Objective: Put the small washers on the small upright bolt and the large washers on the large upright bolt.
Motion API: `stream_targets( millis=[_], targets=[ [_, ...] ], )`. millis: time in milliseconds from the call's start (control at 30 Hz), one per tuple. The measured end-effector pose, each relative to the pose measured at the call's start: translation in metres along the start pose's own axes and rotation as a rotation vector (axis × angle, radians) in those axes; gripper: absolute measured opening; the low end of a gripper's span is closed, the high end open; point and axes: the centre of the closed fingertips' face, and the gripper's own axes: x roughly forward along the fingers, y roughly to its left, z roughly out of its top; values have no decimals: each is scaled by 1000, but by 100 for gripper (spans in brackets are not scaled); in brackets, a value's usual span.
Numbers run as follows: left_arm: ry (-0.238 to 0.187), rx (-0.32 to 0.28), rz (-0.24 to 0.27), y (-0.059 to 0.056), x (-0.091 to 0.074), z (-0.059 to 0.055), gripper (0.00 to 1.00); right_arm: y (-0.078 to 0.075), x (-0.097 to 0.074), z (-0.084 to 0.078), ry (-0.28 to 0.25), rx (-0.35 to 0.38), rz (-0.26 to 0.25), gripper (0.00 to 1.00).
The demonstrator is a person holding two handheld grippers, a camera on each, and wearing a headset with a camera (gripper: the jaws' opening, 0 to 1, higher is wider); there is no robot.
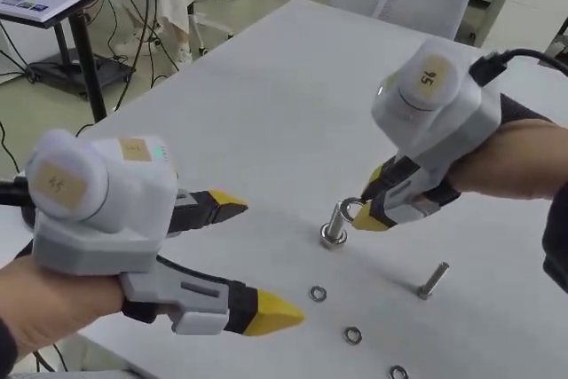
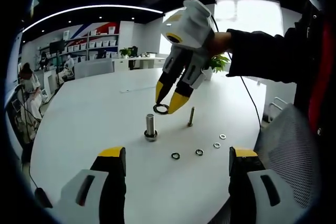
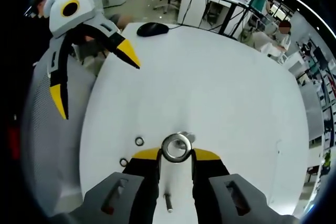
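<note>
**Seating the large washer on the large bolt**

Pinching the large washer [image 2: 160, 109] by its rim in the closed right gripper [image 2: 167, 103], just above and beside the top of the large bolt [image 2: 150, 127], not yet around it. Holding the left gripper [image 1: 262, 259] wide open, well apart from the work. Probably calling for centring the hole over the bolt tip, levelling the ring, then lowering straight and releasing only after clearing the tip, to avoid snagging or tipping. Leaving the small washers [image 2: 199, 152] loose on the table [image 1: 266, 86] near the small bolt [image 2: 191, 116]
</note>
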Motion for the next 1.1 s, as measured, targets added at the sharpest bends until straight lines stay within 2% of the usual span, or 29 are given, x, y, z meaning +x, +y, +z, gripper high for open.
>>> stream_targets(
  millis=[433, 767, 1100],
  targets=[
    [-13, -8, 3, 4, 1, -2, 79, -7, 8, 8, -26, 11, 1, 24],
    [-37, -19, -8, 4, 3, 1, 80, -13, 15, 7, -23, 24, 10, 24],
    [-37, -28, -15, 5, 4, -2, 80, -18, 23, 3, -15, 35, 19, 24]
  ],
)
